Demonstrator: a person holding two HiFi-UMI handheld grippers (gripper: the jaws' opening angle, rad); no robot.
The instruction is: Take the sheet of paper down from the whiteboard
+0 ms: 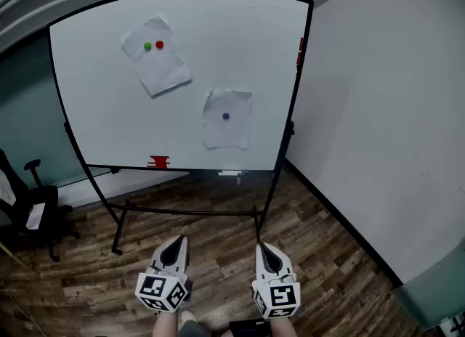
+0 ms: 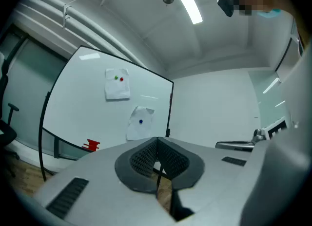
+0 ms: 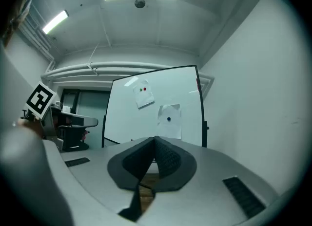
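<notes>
We found the floor point(image 1: 218, 212) laid in brown wood-grain planks, with a plain pale wall point(image 1: 378, 110) to the right of the right gripper point(image 1: 263, 250). A black office chair point(image 1: 33, 212) stood well off to the left of the left gripper point(image 1: 174, 245).

Ahead of both grippers and well apart from them stood the whiteboard point(image 1: 109, 103), a smooth white panel in a thin black frame on black legs. Two sheets hung on it. The upper sheet of paper point(image 1: 156, 59), crumpled and tilted, was ahead of and above the left gripper, pinned by a round green magnet point(image 1: 147, 46) and a round red magnet point(image 1: 159, 44) side by side. The lower sheet of paper point(image 1: 227, 128), creased and nearly upright, lay ahead between the two grippers, held by one round blue magnet point(image 1: 225, 116). A small red object point(image 1: 158, 161) sat at the board's lower edge, ahead of the left gripper.

Both grippers had smooth grey shells, dark ribbed pads and black-and-white marker cubes. On each, the jaws stood pressed together with nothing between them.
</notes>
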